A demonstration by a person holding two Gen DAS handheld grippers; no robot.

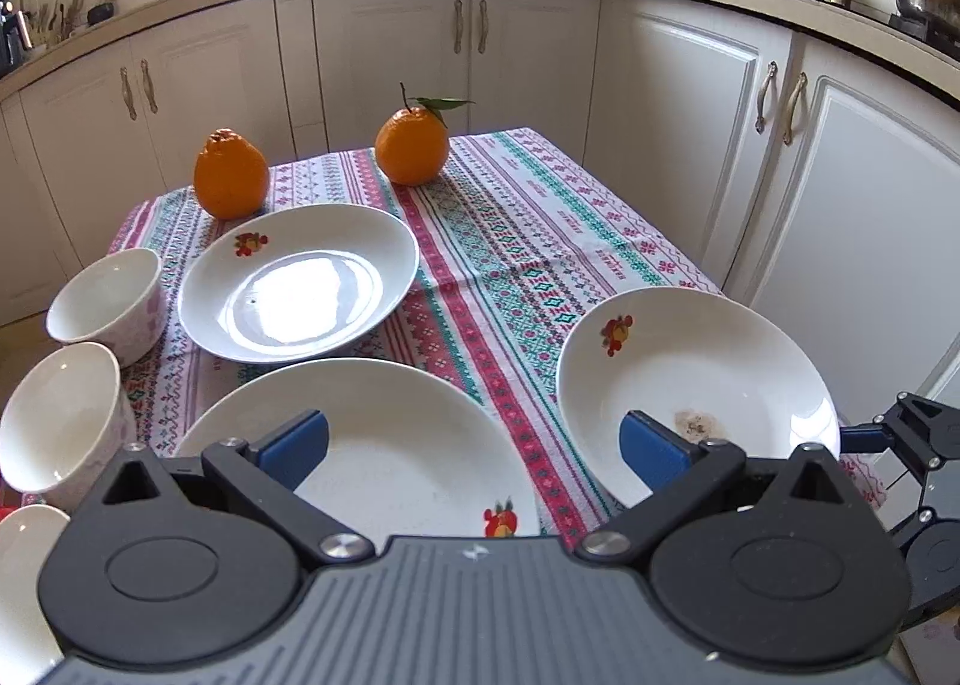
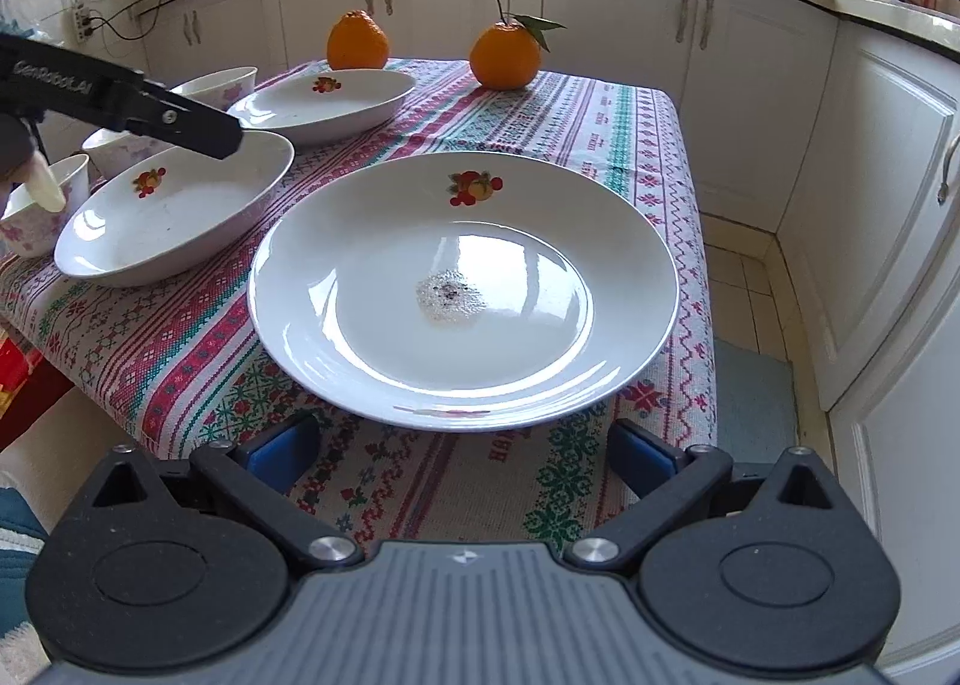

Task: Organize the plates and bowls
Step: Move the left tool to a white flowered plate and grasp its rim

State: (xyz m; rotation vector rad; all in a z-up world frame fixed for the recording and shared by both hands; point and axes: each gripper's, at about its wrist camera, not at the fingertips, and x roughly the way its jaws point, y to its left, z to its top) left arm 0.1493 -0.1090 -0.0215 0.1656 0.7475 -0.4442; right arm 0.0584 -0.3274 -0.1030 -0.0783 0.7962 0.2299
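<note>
A: We've got both grippers up at the near edge of the table. Our left gripper [image 1: 474,445] has its blue pads spread wide, nothing between them, hanging above the nearest plate [image 1: 384,445].

B: And our right gripper [image 2: 465,451] is the same story: pads wide apart, holding nothing, just short of the stained plate [image 2: 462,289].

A: Look at that one. White, shallow, glossy, with a small fruit motif on the far rim and a greyish dried patch dead centre. It sits at the near right corner of the patterned tablecloth [image 2: 180,349].

B: Three plates in all, each white with that red and orange fruit print. The far plate [image 1: 300,283] lies towards the back left, just in front of the left orange [image 1: 231,175].

A: The leafy orange [image 1: 413,144] stands further back, apart from the dishes.

B: Down the left edge we see small white bowls with pink flowers outside: the far bowl [image 1: 108,298], then the near bowl [image 1: 60,415], side by side and upright.

A: A third white rim shows at the lower left, too cropped to call.
</note>
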